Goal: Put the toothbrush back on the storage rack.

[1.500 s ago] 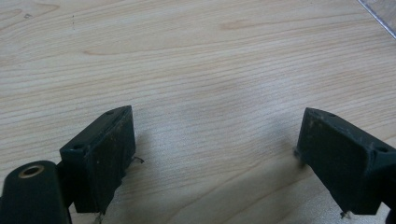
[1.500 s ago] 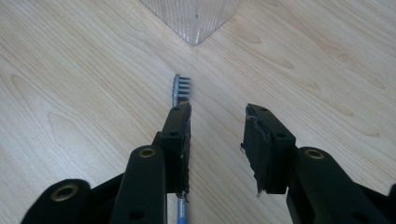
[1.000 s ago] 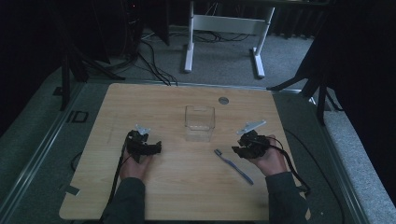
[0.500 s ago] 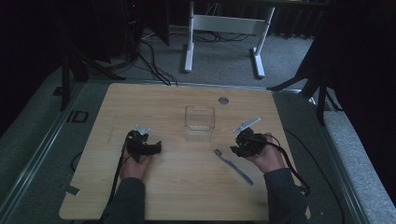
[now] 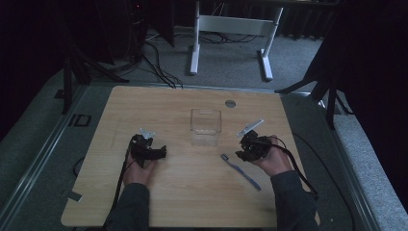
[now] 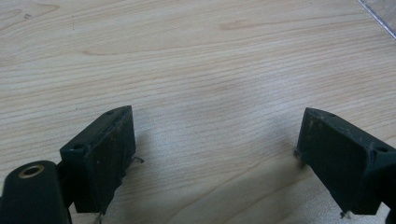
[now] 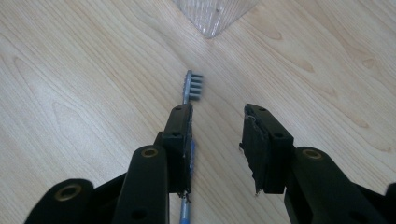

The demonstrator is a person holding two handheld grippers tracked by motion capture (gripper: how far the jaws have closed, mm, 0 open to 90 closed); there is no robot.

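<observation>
A blue toothbrush (image 5: 240,171) lies flat on the wooden table (image 5: 144,106), its bristle head pointing toward a clear plastic box (image 5: 205,126). My right gripper (image 5: 243,153) hovers low over the brush's head end. In the right gripper view its jaws (image 7: 218,114) stand partly open with bare wood between them. The toothbrush (image 7: 192,86) runs under the left jaw, its handle hidden below it. The box's corner (image 7: 215,14) shows just beyond. My left gripper (image 5: 159,153) rests at the left of the table, its jaws (image 6: 215,126) wide open over bare wood.
A round grommet (image 5: 230,103) sits near the table's far edge. Cables trail from both grippers back along the forearms. A white frame stand (image 5: 231,29) and more cables are on the floor beyond the table. A corner of the clear box (image 6: 380,14) shows at the top right of the left gripper view.
My right gripper has shifted slightly left, closer over the toothbrush's head. The left gripper, the box and the toothbrush have stayed in place.
</observation>
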